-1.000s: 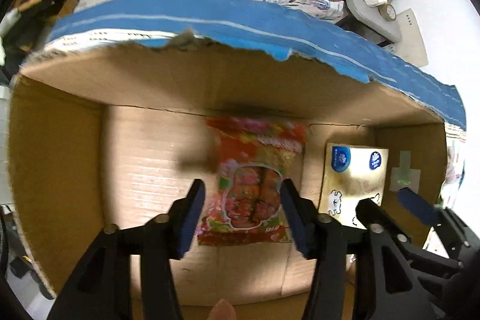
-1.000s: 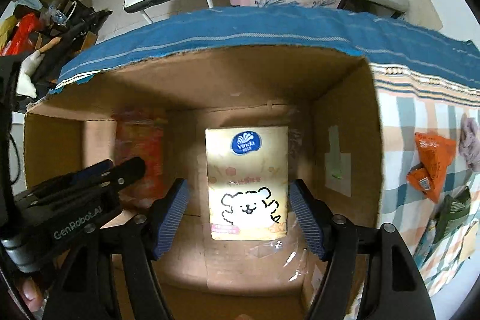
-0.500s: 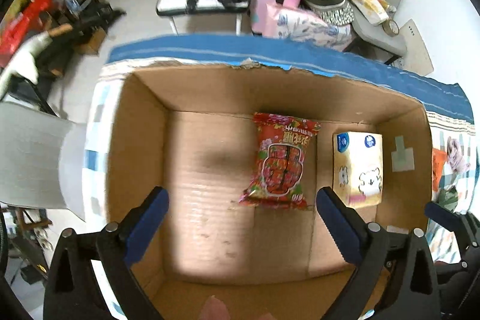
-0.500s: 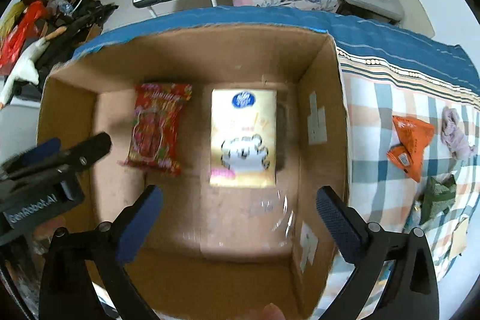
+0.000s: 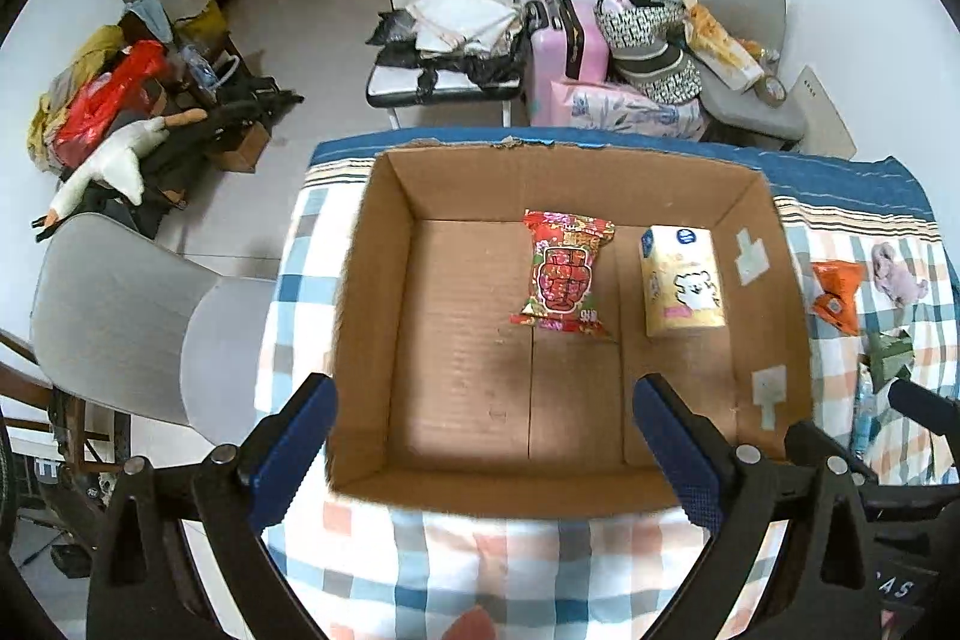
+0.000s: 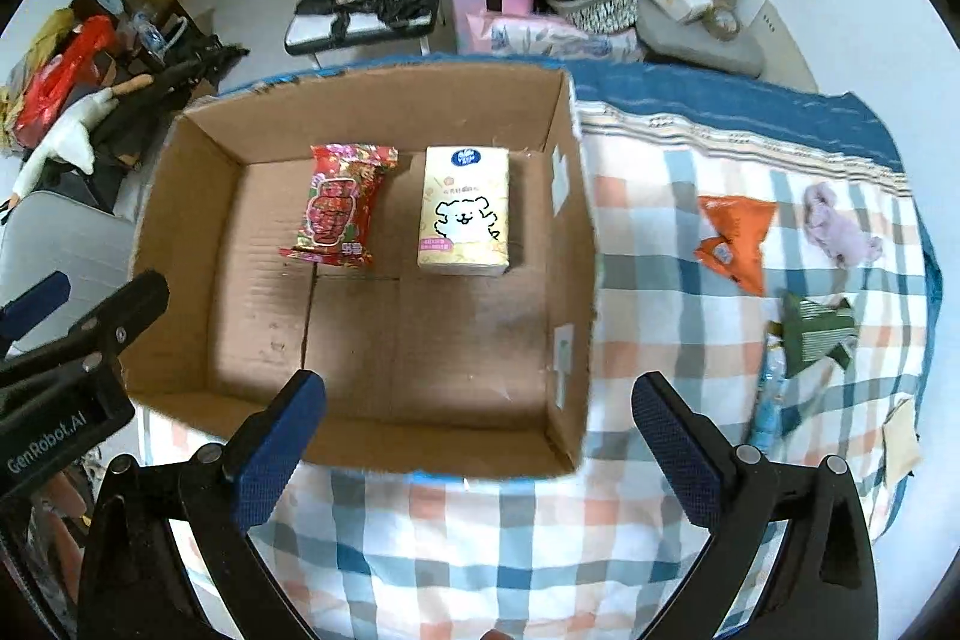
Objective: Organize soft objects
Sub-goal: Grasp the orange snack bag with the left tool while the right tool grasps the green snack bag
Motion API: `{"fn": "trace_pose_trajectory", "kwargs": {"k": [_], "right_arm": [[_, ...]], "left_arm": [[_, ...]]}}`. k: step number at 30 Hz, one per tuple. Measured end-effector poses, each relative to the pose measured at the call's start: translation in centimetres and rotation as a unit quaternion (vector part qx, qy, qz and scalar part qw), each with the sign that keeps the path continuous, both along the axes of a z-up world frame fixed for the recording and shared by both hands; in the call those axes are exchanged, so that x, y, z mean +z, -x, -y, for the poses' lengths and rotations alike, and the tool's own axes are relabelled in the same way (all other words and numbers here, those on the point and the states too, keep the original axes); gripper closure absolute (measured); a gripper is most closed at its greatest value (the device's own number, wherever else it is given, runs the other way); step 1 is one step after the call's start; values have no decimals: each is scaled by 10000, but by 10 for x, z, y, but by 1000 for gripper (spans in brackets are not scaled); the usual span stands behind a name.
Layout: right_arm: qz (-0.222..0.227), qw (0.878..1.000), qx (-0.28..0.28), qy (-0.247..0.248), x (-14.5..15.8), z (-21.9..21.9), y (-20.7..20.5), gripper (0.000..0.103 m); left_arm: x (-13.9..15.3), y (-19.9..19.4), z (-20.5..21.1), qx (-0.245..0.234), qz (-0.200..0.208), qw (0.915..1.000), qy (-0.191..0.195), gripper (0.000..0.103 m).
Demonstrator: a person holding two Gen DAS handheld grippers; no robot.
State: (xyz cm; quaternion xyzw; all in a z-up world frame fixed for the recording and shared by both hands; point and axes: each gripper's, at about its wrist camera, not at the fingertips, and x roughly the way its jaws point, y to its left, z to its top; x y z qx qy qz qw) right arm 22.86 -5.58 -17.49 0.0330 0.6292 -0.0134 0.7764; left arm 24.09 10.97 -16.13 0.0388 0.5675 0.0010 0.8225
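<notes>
An open cardboard box stands on a checked cloth. Inside lie a red snack bag and a yellow tissue pack, side by side. My left gripper is open and empty, held above the box's near edge. My right gripper is open and empty, above the box's near right corner. To the right of the box lie an orange packet, a lilac soft toy and a green packet.
The checked cloth covers the surface; a blue item and a beige piece lie near its right edge. A grey chair stands left of the box. Chairs, a pink suitcase and bags crowd the floor behind.
Both grippers opened wide, let go of the snack bag and tissue pack in the box, and pulled up and back out of it.
</notes>
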Motion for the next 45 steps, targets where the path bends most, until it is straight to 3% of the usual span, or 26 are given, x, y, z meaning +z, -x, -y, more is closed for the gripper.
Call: {"fn": "trace_pose_trajectory", "kwargs": {"k": [9,16,21,25,28,33,36,39,45], "right_arm": [[364,9983,249,-386,49,10,37,0],[532,9956,56,-763,67,58,54,0],[535,9954,-590,-537,59,142,74,0],[170,9889,-1429,-379,24,228,84,0],[-147,9741,-2184,-558,-12,293,85,0],[-508,9298,-3344,-1450,-78,377,74,0],[-652,9084,-3690,-1856,-107,398,57,0],[-848,8944,-3870,-2074,-130,407,40,2],[-1309,8640,-4306,-2258,-177,419,24,24]], "left_arm": [[46,39,17,279,290,9992,-17,2],[63,51,74,93,357,9992,161,2],[40,38,152,-444,124,9987,200,2],[1,10,220,-843,-433,9951,285,2],[-38,-21,273,-1085,-916,9894,303,2],[-92,-68,330,-1193,-1652,9780,449,5],[-123,-94,360,-1310,-1945,9716,303,13],[-154,-113,379,-1420,-2226,9644,167,21],[-200,-126,409,-1583,-2694,9498,158,25]]}}
